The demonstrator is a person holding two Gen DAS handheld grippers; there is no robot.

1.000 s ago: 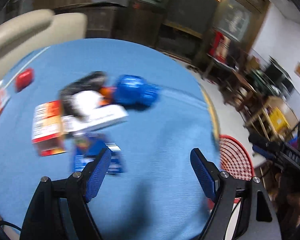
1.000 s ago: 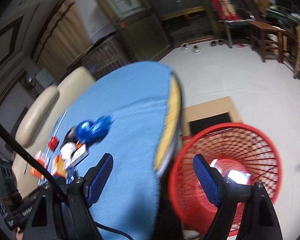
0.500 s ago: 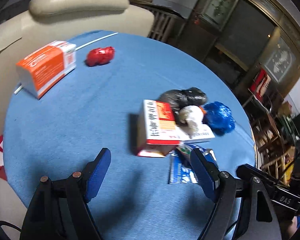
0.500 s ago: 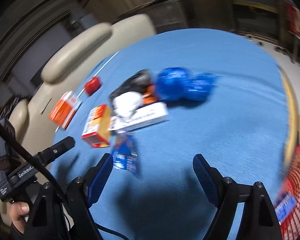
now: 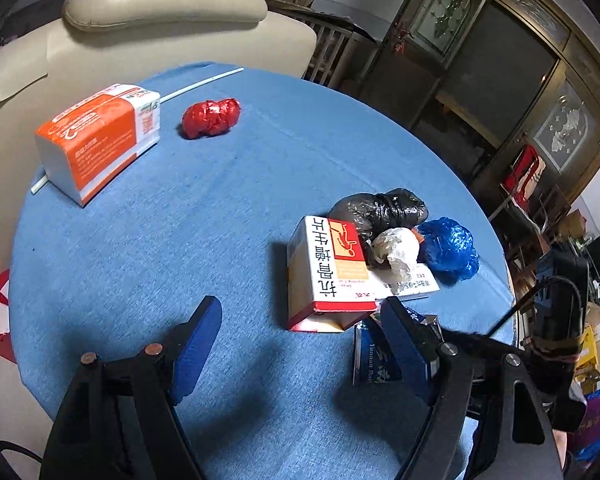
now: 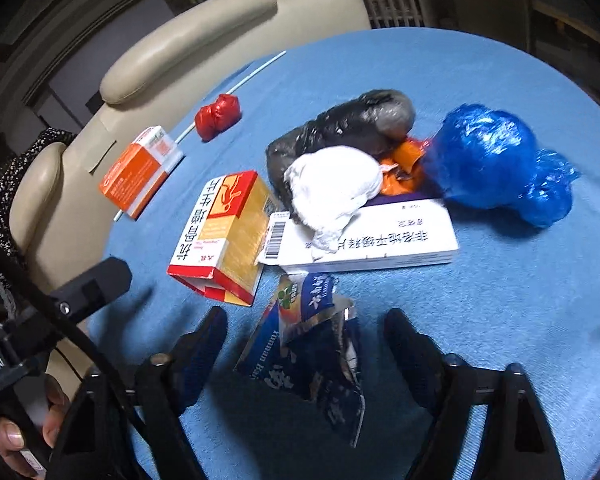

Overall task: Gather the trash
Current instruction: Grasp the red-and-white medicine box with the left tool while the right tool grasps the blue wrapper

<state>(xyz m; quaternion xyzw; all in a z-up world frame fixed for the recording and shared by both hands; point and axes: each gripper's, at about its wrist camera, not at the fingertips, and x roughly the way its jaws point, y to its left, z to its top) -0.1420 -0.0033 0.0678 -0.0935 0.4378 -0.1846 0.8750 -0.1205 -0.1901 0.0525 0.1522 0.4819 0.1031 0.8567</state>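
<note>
Orange pack [image 5: 96,140]: I am seeing it lying far left on the blue counter [image 5: 220,200], with a thin white stick [image 5: 200,84] running under and behind it.
Red wad [image 5: 211,118]: I am finding it just right of the orange pack, apart from it, near the counter's far edge.
Left tool [image 5: 300,344]: I am holding it wide over bare cloth, its jaws gripping nothing; the red-and-yellow box sits just beyond its right finger.
Red-and-yellow box [image 6: 224,236]: I am seeing it tilted, leaning at the left end of the central heap and touching the flat white box [image 6: 379,240].
Heap: I am watching a white crumpled wad [image 6: 335,192] resting on the flat white box, a black bag [image 6: 339,132] behind it, an orange scrap [image 6: 403,168] between, and a blue bag [image 6: 495,164] at the right, touching the scrap.
Torn blue packet [image 6: 311,360]: I am seeing it lying nearest me, in front of the boxes.
Right tool [image 6: 305,352]: I am closing its jaws with the torn blue packet between them; the pads are not pressing it yet.
</note>
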